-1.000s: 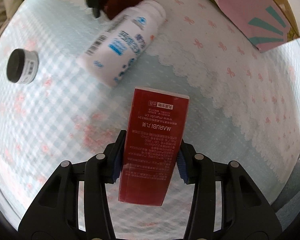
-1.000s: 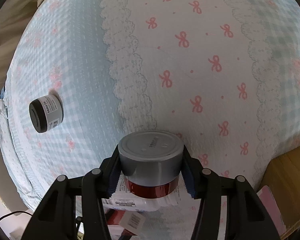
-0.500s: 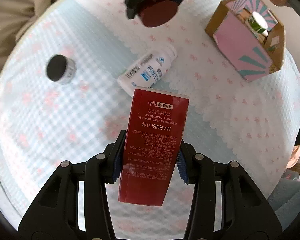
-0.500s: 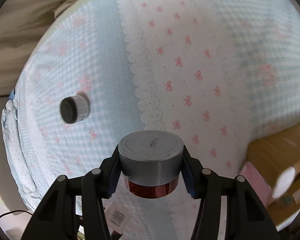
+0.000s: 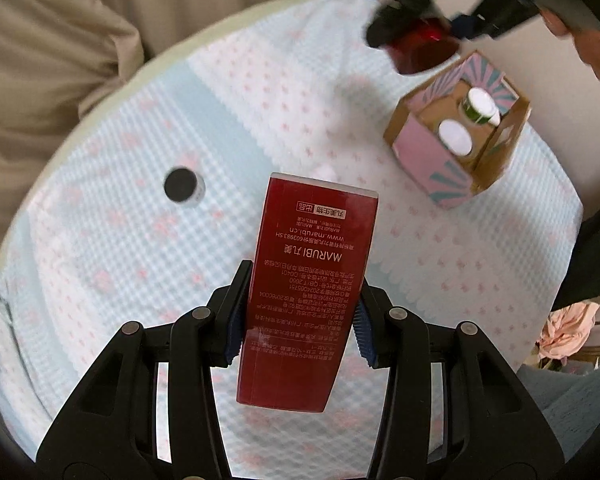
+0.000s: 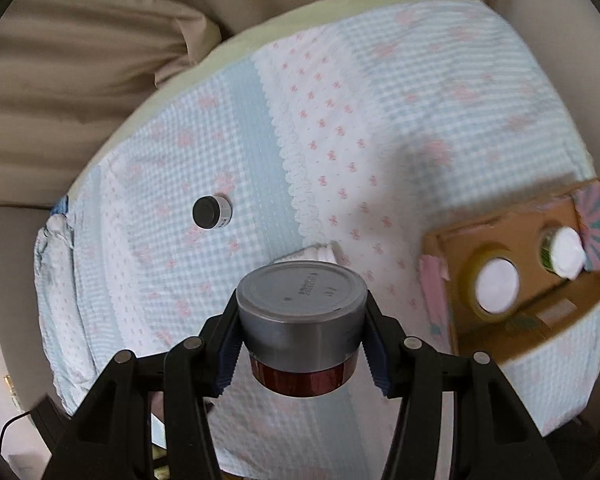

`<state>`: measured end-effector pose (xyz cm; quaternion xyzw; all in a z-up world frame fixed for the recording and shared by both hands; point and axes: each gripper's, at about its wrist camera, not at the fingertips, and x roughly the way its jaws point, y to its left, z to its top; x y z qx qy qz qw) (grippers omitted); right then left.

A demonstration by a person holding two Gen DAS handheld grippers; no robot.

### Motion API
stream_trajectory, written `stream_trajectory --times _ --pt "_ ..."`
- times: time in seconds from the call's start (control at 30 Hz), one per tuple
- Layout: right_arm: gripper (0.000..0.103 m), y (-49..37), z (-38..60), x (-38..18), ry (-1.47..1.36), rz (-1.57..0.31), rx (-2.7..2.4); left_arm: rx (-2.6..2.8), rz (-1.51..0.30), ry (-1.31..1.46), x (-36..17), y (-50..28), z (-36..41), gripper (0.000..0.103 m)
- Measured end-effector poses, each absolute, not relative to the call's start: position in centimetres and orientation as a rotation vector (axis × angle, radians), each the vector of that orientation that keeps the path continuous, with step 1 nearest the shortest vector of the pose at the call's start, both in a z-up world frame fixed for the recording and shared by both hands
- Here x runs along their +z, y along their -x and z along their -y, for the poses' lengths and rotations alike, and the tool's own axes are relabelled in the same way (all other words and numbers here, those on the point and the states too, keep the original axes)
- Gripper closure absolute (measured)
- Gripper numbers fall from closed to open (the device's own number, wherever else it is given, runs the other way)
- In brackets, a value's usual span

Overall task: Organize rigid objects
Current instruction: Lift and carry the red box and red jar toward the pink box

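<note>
Red carton [image 5: 306,292]: pinched between left gripper [image 5: 298,330] fingers, aloft over the cloth [image 5: 100,260]. Can [image 6: 302,320]: clamped between right gripper [image 6: 302,346] fingers, also aloft. Box [image 6: 512,276]: ahead-right of both grippers, already holding two white-capped bottles [image 6: 496,284]. Small black-lidded jar [image 5: 183,186]: ahead-left on the cloth, not yet collected. Judged partway complete.

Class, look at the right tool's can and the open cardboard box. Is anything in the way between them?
Nothing visible stands between the can in the right tool and the box. Inside, two white-capped bottles already fill part of the opening.
</note>
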<state>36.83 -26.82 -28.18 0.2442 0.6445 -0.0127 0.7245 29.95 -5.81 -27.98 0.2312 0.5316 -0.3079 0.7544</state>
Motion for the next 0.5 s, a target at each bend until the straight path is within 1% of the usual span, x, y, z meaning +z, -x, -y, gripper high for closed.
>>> stream_trajectory --times 0.2,0.37,0.5 --pt "0.053 -32.3 30.6 -24.6 -0.543 -1.379 -0.030 -0.662 -1.127 -0.508 -24.2 -28.5 8.0 0.062" --pt "0.053 -29.0 34.0 -23.5 -0.534 -1.374 -0.003 -0.634 -1.111 -0.467 -22.1 -26.8 11.4 0.062" --pt "0.053 -27.1 37.5 -22.9 -0.505 -1.381 0.034 -0.603 -1.123 -0.403 -21.4 -25.6 15.3 0.062"
